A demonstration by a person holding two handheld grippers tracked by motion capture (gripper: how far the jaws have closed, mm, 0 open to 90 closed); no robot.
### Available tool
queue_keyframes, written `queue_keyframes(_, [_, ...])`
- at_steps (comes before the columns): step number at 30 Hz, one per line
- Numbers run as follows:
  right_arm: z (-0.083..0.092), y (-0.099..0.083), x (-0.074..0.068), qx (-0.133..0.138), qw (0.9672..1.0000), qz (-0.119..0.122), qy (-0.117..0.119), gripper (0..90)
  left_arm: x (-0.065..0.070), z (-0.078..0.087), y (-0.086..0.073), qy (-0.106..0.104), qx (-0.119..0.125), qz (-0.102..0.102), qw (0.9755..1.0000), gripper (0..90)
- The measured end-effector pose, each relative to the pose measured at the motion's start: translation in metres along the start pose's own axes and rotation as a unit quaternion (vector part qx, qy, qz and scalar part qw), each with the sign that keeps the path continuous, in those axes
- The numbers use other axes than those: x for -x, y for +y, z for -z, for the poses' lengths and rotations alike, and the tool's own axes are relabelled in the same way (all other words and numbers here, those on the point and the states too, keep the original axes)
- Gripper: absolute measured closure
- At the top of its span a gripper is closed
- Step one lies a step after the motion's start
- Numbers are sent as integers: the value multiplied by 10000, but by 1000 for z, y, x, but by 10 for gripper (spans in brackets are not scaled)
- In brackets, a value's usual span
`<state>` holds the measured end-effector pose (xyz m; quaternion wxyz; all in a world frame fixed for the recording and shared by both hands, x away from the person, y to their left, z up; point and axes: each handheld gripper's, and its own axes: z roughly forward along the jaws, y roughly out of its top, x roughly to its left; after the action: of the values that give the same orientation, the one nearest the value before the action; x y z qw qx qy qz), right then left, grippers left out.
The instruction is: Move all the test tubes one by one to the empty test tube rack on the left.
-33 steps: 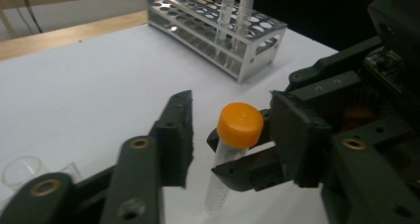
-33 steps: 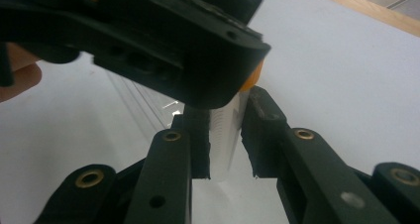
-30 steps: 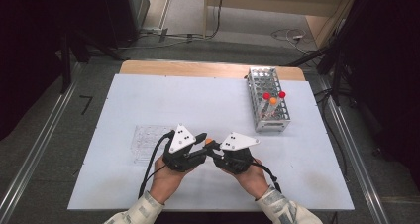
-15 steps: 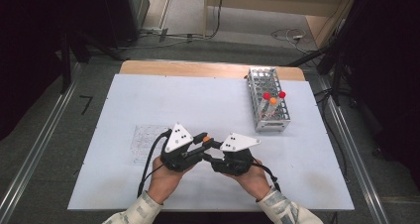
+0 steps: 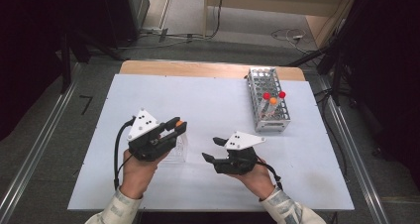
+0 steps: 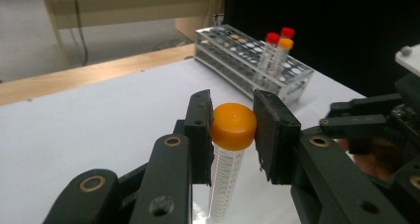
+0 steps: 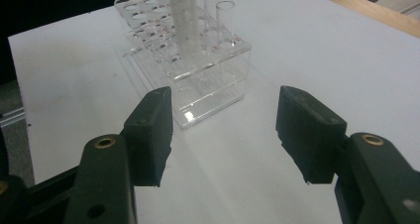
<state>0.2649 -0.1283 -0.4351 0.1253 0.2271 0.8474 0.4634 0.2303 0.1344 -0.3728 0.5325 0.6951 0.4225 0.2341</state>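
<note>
Left gripper view: the left hand-held gripper (image 6: 233,130) is pinched on the orange cap of a capped tube (image 6: 225,177), whose graduated body hangs upright between the jaws. In the high view this gripper (image 5: 174,128) is seen above the clear rack (image 5: 179,152), whereas a second ago both grippers sat close together at one spot with the tube between them; they are now apart. The jaws of the right hand-held gripper (image 5: 210,150) have just been opening and now stand spread with nothing between them, as its own view confirms (image 7: 225,132). The tube is therefore judged to have been passed to the left side, free to be carried toward the metal rack (image 5: 267,102) at the far right of the table (image 5: 208,97).

Counted: two grippers, two racks, one tube held, three capped tubes standing in the metal rack (two red, one orange), and two open tubes in the clear rack (image 7: 218,8).
</note>
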Motion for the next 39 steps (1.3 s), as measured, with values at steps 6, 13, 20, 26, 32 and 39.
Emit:
queue_keyframes(6, [1,-1,3,1,10000,-57,-55,377,-18,10,3,435,84,13,9990,703])
queue_keyframes(13, [1,-1,5,-24,9999,-96,-82,378,-33,3,-3,860,147,23,9962,703])
queue_keyframes(20, [0,-2,5,-43,9999,-129,-91,379,-41,-6,-9,977,101,55,9951,703])
queue_keyframes(26, [-1,-2,5,-49,9999,-133,-99,379,-44,-14,-17,1019,-30,42,9948,702])
queue_keyframes(32, [1,-2,7,-44,9998,-121,-120,380,-47,-22,-29,996,-293,50,9946,701])
queue_keyframes(39, [1,-3,8,-40,9998,-102,-157,382,-47,-28,-38,948,-488,110,9942,691])
